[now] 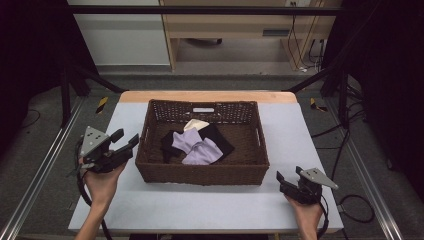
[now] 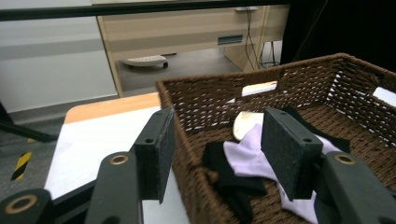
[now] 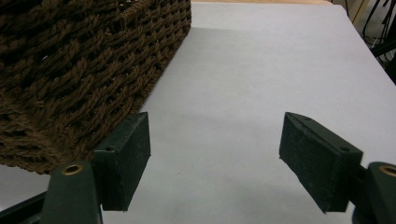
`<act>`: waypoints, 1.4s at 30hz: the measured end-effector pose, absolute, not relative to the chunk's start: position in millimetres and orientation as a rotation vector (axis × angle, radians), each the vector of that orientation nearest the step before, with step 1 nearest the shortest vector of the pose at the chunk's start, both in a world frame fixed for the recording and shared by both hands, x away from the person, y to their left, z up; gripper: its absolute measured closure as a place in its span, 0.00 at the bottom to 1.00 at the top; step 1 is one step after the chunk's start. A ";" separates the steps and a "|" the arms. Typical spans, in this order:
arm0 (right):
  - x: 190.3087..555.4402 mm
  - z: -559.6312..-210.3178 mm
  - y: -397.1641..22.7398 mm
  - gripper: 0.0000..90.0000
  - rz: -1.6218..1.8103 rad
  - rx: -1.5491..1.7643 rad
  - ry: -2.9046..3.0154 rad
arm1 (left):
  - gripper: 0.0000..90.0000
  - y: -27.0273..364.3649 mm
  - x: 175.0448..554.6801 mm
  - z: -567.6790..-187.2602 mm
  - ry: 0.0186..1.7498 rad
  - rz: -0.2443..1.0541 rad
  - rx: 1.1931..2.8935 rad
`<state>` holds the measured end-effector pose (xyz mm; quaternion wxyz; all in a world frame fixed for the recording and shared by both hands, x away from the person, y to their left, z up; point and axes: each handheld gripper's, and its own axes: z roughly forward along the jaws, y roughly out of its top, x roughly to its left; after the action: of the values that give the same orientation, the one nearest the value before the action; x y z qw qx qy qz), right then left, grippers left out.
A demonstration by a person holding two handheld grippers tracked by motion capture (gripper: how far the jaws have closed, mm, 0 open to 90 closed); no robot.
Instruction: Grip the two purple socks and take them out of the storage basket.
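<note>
A brown wicker basket (image 1: 200,172) stands in the middle of the pale table (image 1: 200,210). Inside it lie a lavender cloth (image 1: 197,147), a black cloth (image 1: 222,137) and a cream cloth (image 1: 195,124), bunched together. My left gripper (image 1: 126,137) is held above the table just left of the basket, open and empty. In the left gripper view its jaws (image 2: 222,154) frame the basket's wall (image 2: 210,100), with the lavender cloth (image 2: 247,156) beyond. My right gripper (image 1: 289,174) sits low by the basket's front right corner, open (image 3: 215,158), with nothing between its pads.
The basket's woven corner (image 3: 70,70) is close on the left in the right gripper view, with bare table ahead. Black frame bars (image 1: 200,10) cross overhead. A wooden cabinet (image 1: 240,30) stands beyond the table, and cables (image 1: 350,200) lie on the floor to the right.
</note>
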<state>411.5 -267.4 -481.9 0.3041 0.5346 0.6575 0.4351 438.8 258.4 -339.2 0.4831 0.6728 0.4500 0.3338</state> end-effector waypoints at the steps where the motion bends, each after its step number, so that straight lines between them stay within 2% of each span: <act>1: 411.3 -482.0 -267.4 0.28 1.152 1.416 1.740 | 0.49 254.6 440.7 -338.3 1.088 0.809 1.646; 22: 411.8 -483.5 -266.0 0.27 1.128 1.415 1.741 | 0.49 196.0 499.4 -328.0 1.062 0.779 1.693; 29: 411.7 -483.7 -264.3 0.27 1.116 1.401 1.743 | 0.50 178.3 525.3 -340.0 1.062 0.750 1.738; 39: 412.4 -484.0 -261.3 0.26 1.088 1.387 1.764 | 0.53 155.9 550.2 -365.1 1.042 0.805 1.855; 42: 412.2 -484.0 -261.9 0.26 1.093 1.387 1.760 | 0.50 150.9 556.6 -371.1 1.048 0.784 1.876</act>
<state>412.2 -261.9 -484.0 0.3185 0.5273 0.6692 0.4157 556.6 150.9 -371.1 0.4143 0.7464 0.4170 0.3120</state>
